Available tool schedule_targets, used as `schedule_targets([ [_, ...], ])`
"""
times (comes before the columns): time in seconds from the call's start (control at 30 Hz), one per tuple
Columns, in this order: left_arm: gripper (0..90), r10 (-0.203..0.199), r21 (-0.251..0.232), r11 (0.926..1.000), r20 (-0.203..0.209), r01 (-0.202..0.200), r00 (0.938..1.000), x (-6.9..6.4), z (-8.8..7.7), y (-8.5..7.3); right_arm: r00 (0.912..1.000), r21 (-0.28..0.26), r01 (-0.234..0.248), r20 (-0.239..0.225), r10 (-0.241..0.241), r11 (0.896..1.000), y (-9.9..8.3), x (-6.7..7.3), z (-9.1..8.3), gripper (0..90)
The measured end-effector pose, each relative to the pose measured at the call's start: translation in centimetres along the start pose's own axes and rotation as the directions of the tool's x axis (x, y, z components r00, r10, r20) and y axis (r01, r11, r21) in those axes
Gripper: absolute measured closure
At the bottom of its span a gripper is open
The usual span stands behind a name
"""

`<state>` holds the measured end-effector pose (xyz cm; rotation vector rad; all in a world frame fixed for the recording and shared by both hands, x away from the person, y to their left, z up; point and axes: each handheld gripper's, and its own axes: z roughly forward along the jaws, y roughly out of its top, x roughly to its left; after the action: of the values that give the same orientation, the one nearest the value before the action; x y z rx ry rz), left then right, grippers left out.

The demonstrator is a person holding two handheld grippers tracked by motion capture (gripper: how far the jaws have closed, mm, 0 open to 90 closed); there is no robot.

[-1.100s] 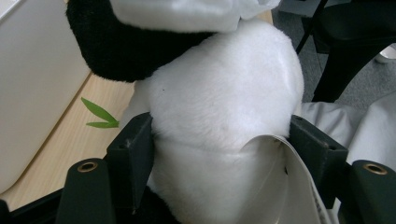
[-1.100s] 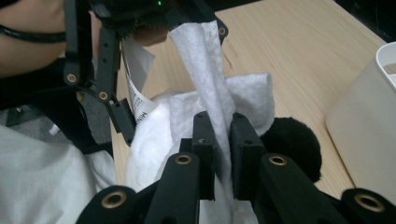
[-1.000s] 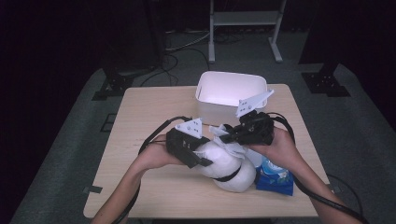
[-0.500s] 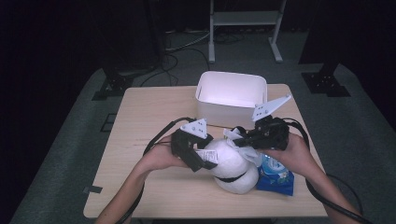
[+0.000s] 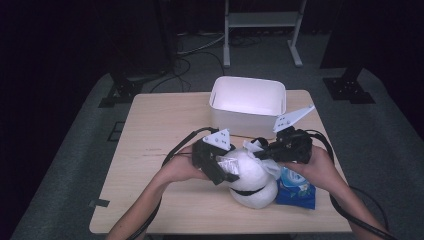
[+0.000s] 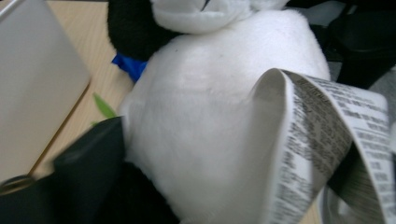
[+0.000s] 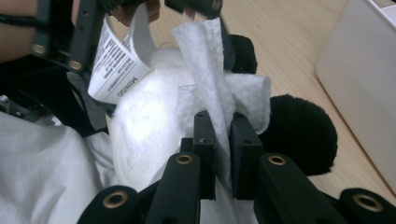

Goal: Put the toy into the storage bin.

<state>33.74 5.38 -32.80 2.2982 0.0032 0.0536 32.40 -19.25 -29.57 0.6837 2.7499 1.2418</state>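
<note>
**Two tools at work on a plush panda beside the white bin**

A white-and-black plush panda toy [image 5: 252, 180] lies on the pale wooden tabletop [image 5: 150, 150], in its near right part, just in front of the white rectangular plastic bin [image 5: 248, 100]. A blue plastic packet [image 5: 296, 189] lies against the toy's right side, partly under it.

The right tool [image 5: 265, 149] comes in from the right, held in the person's right hand [image 5: 312, 167]. In the right gripper view its two black jaws stand close together and pinch a strip of white fleecy fabric [image 7: 210, 70] that rises from the toy's body; the pads press on the strip from both sides. A round black furry ear or paw of the toy [image 7: 299, 135] sits just right of the jaws.

The left tool [image 5: 220, 167] lies against the toy's left flank, held in the person's left hand [image 5: 180, 170]. Its jaws have just been opening and then drew in a little. In the left gripper view one dark jaw shows low at the left, up against the white fur, and the toy's white printed care label [image 6: 317, 140] curls in a loop at the right. Whether the pads press on the label or the fur I cannot tell; the jaws stand fairly wide.

A small green leaf-shaped scrap [image 6: 103, 106] lies on the tabletop between the bin wall and the toy.
</note>
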Motion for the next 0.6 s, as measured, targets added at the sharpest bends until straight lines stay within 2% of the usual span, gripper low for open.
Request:
schedule_targets([
  [0.03, 21.4, 0.009, -0.003, 1.0, -0.006, -0.009, 0.9999, 0.0, -0.1, 0.0, 1.0, -0.002, 0.001, 0.006, -0.001, 1.0, 0.0, 0.1, -0.1, 82.3],
  [0.1, 30.1, 0.029, 0.003, 0.9996, -0.027, -0.029, 0.9992, -0.2, -0.6, 0.3, 0.9998, -0.015, 0.009, 0.017, -0.009, 1.0, 0.1, 0.1, -0.2, 82.3],
  [0.2, 37.9, 0.062, 0.025, 0.9979, -0.048, -0.06, 0.9969, -0.4, -1.0, 0.6, 0.9997, -0.033, 0.016, 0.02, -0.015, 0.999, 0.4, 0.1, -0.4, 82.1],
  [0.27, 40.2, 0.073, 0.033, 0.997, -0.065, -0.071, 0.9953, -0.4, -1.5, 0.6, 0.9997, -0.042, 0.019, 0.02, -0.018, 0.999, 0.7, 0.2, -0.3, 82.1],
  [0.5, 43.0, 0.069, 0.073, 0.9953, -0.082, -0.063, 0.9942, -0.1, -3.4, 0.5, 0.9994, -0.061, 0.035, 0.011, -0.034, 0.998, 2.0, 0.3, 0.5, 82.0],
  [0.6, 43.1, 0.087, 0.111, 0.9909, -0.091, -0.077, 0.992, -0.1, -4.6, 0.3, 0.9993, -0.071, 0.034, -0.012, -0.035, 0.997, 2.5, 0.3, 1.4, 82.0],
])
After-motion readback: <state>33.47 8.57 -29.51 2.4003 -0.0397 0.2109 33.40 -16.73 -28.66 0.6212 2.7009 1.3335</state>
